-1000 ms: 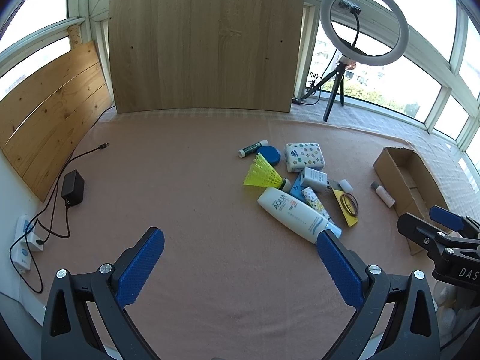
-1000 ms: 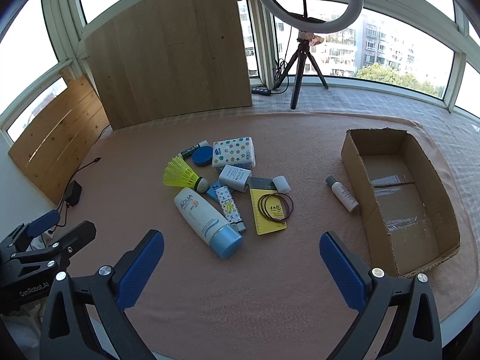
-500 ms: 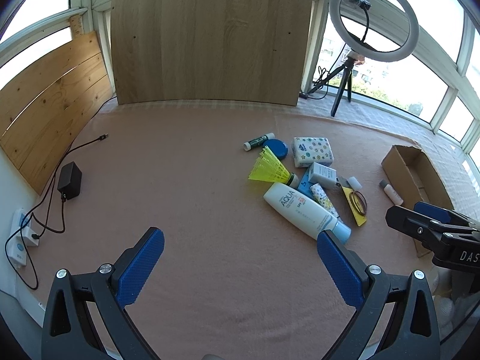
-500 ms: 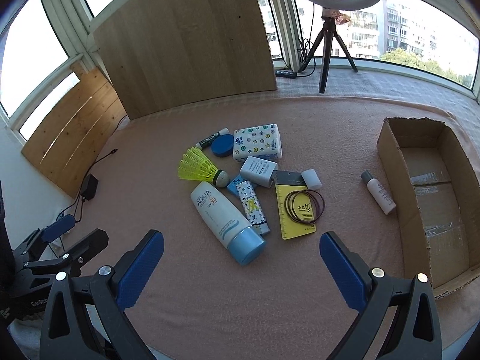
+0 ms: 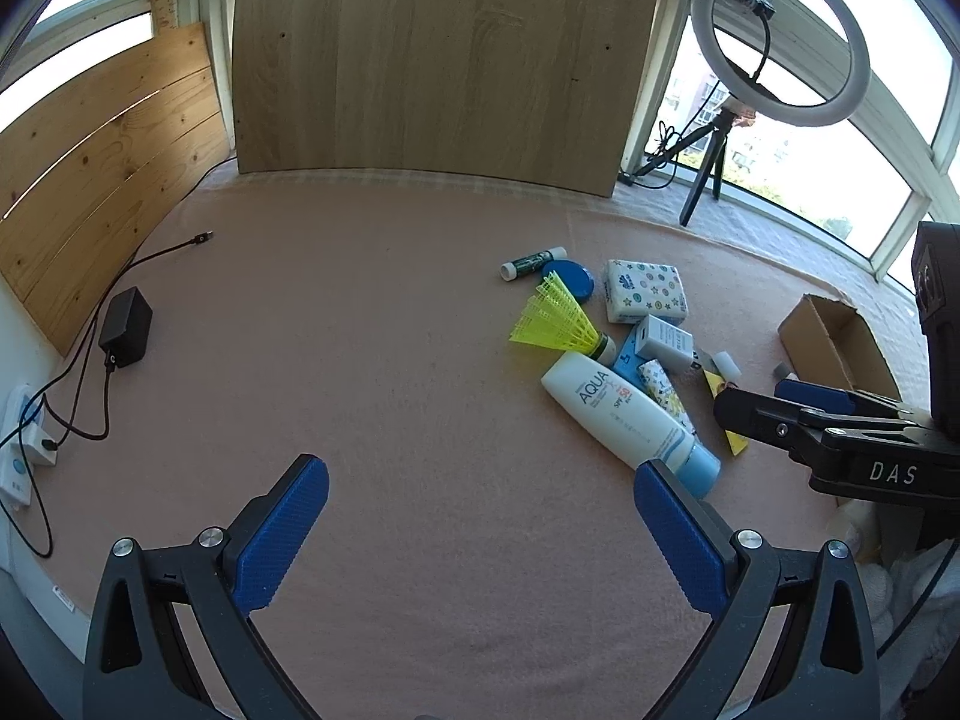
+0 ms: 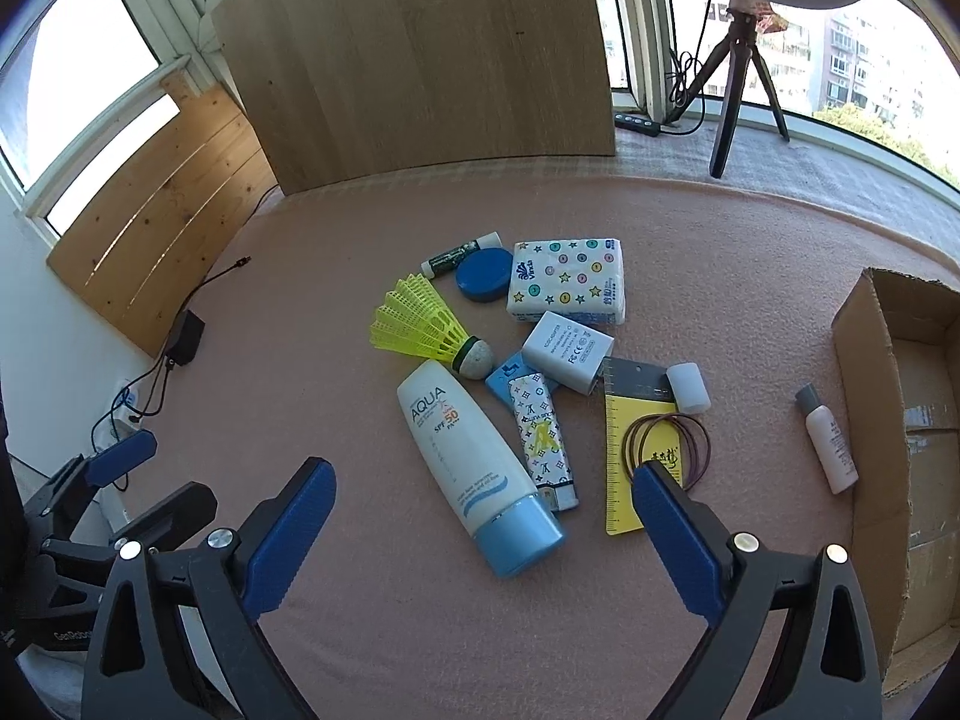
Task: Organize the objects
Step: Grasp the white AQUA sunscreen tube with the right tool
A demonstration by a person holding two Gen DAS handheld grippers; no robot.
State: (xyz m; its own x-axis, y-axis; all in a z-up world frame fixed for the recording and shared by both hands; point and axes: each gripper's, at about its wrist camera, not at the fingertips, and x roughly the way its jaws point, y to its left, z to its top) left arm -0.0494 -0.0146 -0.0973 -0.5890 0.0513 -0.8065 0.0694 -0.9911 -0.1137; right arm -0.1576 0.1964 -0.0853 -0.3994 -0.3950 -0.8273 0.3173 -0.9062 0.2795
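Observation:
A heap of small items lies on the pink mat: a white AQUA sunscreen tube [image 6: 474, 456] [image 5: 624, 420], a yellow shuttlecock [image 6: 420, 324] [image 5: 558, 324], a tissue pack [image 6: 567, 288], a white adapter [image 6: 567, 351], a blue round tin [image 6: 483, 276], a yellow ruler card with hair bands [image 6: 648, 456] and a small white bottle [image 6: 825, 441]. My right gripper [image 6: 480, 540] hovers above the tube's blue cap; its jaws are closing and its pads touch nothing. My left gripper [image 5: 480, 531] is open over bare mat, left of the heap.
An open cardboard box [image 6: 900, 420] [image 5: 834, 342] stands at the right. A black power brick [image 5: 123, 327] with cables and a wall socket lie at the left. Wooden boards [image 5: 432, 60] lean at the back, beside a ring light on a tripod [image 5: 774, 42].
Both grippers have come lower and closer to the heap. The right one now looms over the sunscreen tube, and its jaws have narrowed slightly. The objects have stayed where they were.

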